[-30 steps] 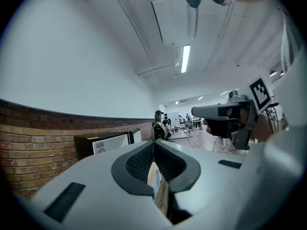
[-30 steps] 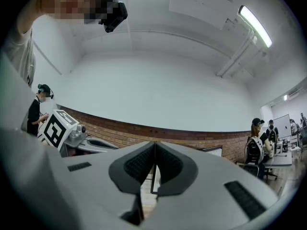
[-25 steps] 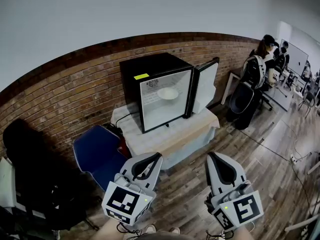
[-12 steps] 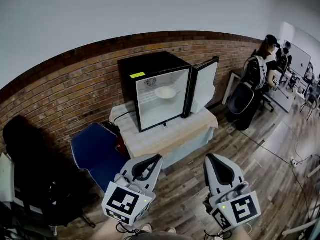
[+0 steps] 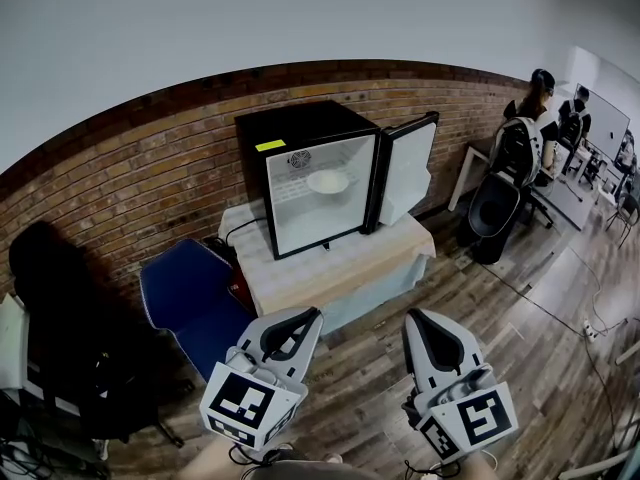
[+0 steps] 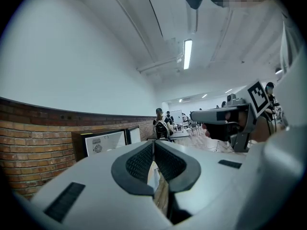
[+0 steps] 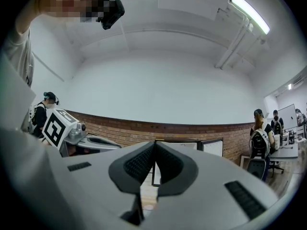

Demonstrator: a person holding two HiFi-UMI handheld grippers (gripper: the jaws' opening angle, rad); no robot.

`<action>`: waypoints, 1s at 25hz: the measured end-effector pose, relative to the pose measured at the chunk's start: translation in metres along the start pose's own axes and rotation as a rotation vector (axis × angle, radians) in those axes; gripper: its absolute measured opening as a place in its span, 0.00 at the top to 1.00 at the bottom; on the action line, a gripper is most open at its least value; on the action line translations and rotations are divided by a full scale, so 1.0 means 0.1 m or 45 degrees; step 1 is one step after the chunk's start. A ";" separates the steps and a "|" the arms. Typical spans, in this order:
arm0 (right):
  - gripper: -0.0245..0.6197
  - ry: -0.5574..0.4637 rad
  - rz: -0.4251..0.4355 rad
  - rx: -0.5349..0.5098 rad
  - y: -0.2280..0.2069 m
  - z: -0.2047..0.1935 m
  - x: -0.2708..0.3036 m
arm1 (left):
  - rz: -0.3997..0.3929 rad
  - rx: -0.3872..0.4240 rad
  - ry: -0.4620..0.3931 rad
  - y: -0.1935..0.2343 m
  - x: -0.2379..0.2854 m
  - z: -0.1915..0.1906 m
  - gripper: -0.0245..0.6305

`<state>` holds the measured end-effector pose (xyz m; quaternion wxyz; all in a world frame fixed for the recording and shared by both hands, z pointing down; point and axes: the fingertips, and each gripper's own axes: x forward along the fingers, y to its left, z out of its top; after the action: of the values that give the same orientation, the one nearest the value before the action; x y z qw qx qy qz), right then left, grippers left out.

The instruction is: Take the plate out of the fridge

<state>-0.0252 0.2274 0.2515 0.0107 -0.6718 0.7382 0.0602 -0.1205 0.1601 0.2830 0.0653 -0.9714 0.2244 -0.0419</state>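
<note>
A curved red brick wall [image 5: 150, 168] under smooth white plaster backs the room, over a floor [image 5: 540, 328] of grey-brown wood planks. At 12 o'clock in the head view stands a boxy black mini fridge [image 5: 300, 138] with a small yellow label [image 5: 270, 145] on its flat top. It sits on a low desk [image 5: 400, 268] draped in a pale, wrinkled cloth [image 5: 300, 278]. The fridge door [image 5: 408, 173] hangs open at 3 o'clock of the cabinet, its white inner face showing. The inside is lit and white. The plate [image 5: 328, 181], a round shallow white dish, lies on a shelf inside, in the upper half, toward the door side.

At 9 o'clock of the desk is a blue chair [image 5: 190, 303] with a rounded, matte seat, and farther toward 8 o'clock a dark, shapeless heap [image 5: 60, 308] I cannot identify. At 2 o'clock people [image 5: 525, 133] sit at work tables beside a black office chair [image 5: 492, 208]. Bare floor lies between the desk and the grippers.

Both grippers are at 6 o'clock, well apart from the fridge, their grey shells smooth and their black pads ribbed. The left gripper [image 5: 315, 313] has its jaws pressed together with nothing between them, and the left gripper view [image 6: 154, 143] shows the pads meeting. The right gripper [image 5: 412, 316] is likewise closed and empty [image 7: 154, 143].
</note>
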 end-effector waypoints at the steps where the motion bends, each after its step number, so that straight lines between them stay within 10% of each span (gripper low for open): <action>1: 0.91 0.000 0.005 0.001 -0.02 -0.01 -0.03 | 0.005 -0.002 0.012 -0.03 0.00 -0.01 0.93; 25: 0.91 -0.012 0.005 0.048 -0.41 -0.24 0.07 | 0.005 0.029 0.056 -0.12 0.33 -0.21 0.93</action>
<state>0.0161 0.2141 0.2717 0.0268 -0.6698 0.7404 0.0496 -0.0880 0.1540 0.3067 0.0716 -0.9690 0.2273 -0.0656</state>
